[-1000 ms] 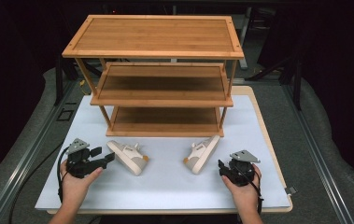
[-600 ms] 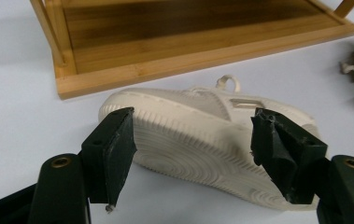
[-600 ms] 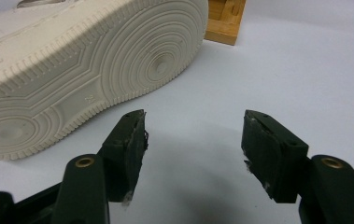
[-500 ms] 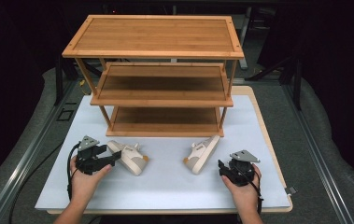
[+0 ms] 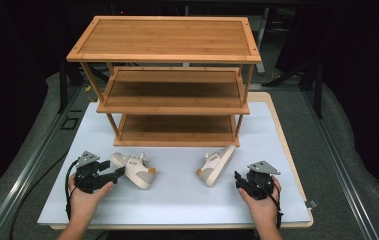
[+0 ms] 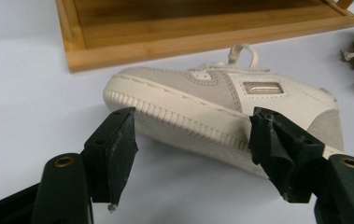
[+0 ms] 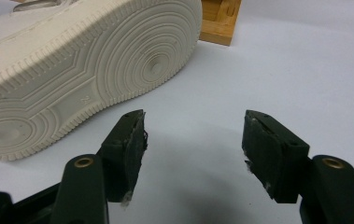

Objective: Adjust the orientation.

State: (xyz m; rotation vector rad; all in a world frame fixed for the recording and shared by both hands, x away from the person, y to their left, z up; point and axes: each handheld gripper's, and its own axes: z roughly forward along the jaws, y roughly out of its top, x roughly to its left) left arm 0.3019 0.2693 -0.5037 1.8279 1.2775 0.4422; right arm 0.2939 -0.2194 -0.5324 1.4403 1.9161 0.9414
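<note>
Now, by part:
Left hand-held gripper point(image 5: 119, 172): released, jaws spread wide; in its own view they stand on either side of the left shoe's sole edge, just short of it, whether touching cannot be told.
Left shoe point(image 6: 221, 109): lies on the white counter point(image 5: 177, 195) at about 7 o'clock from the rack, just in front of its bottom shelf, upper showing.
Right hand-held gripper point(image 5: 238, 178): released, jaws apart with bare counter between them, held at about 5 o'clock on the counter.
Right shoe point(image 5: 216, 165): tipped on its side near the rack's front right leg; its ribbed sole point(image 7: 81, 70) faces the right gripper, at about 10 o'clock from those jaws, apart from them.
Rack point(image 5: 169, 82): wooden, three shelves, at 12 o'clock on the counter.
</note>
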